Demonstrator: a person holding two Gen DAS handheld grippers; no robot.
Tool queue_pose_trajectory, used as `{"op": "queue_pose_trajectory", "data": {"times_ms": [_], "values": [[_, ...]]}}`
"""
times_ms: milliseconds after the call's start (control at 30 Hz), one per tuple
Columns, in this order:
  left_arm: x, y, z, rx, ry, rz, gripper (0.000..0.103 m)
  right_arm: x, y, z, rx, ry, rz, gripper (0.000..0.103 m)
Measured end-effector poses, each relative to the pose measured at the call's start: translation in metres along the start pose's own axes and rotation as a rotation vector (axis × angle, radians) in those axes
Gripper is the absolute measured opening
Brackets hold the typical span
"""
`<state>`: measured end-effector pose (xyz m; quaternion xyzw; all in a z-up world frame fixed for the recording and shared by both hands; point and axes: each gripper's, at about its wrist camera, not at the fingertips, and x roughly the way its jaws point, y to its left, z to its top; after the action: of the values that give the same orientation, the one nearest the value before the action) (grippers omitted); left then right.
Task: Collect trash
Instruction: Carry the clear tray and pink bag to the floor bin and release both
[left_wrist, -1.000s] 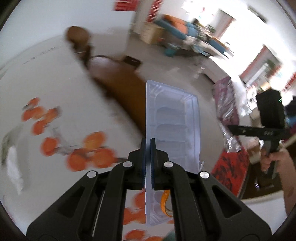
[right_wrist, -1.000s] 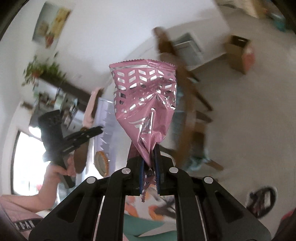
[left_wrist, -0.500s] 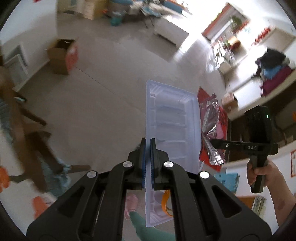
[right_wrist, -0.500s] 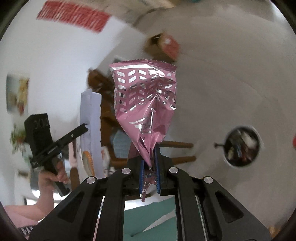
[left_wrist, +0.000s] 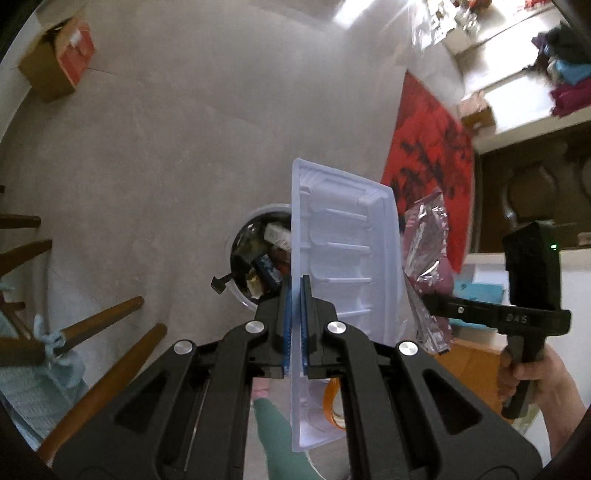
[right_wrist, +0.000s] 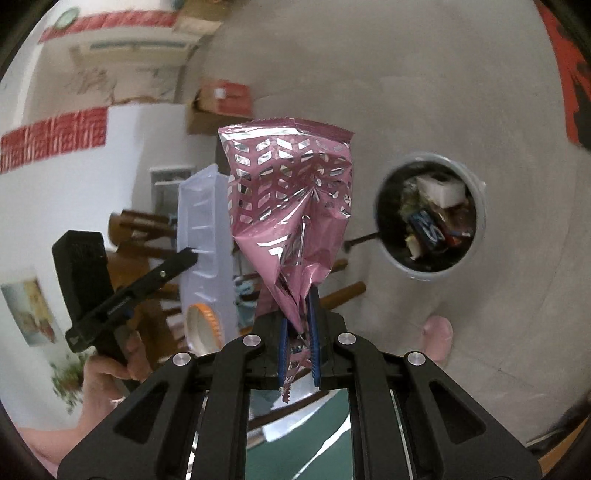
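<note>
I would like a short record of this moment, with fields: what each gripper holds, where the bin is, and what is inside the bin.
left gripper: shut on the edge of a clear plastic ribbed tray
right gripper: shut on the bottom of a crumpled pink foil snack bag
round grey trash bin: on the grey floor, below and ahead of both grippers
bin contents: wrappers and a white box, partly full
also in tray: an orange-rimmed lid

tools: 2 (left_wrist: 295, 325) (right_wrist: 298, 332) | plastic tray: 1 (left_wrist: 343, 258) | pink wrapper: 1 (right_wrist: 291, 206) | trash bin: 1 (right_wrist: 428, 273) | cardboard box: 1 (left_wrist: 55, 59)
</note>
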<state>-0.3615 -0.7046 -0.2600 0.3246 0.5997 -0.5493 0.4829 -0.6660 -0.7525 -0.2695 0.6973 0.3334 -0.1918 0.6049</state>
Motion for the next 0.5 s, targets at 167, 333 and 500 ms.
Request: {"op": "queue_pose_trajectory", "data": {"times_ms": [167, 333, 500], "values": [[0.078, 0.0, 0.001, 0.093, 0.044, 0.06, 0.002, 0.04, -0.063, 0.011, 0.07, -0.011, 0.01, 0.011], [0.136, 0.002, 0.004, 0.138, 0.096, 0.091, 0.002, 0.069, -0.109, 0.018, 0.128, -0.022, 0.016, 0.011], [0.171, -0.002, 0.009, 0.172, 0.125, 0.119, 0.002, 0.09, -0.139, 0.023, 0.174, -0.036, 0.02, 0.011]]}}
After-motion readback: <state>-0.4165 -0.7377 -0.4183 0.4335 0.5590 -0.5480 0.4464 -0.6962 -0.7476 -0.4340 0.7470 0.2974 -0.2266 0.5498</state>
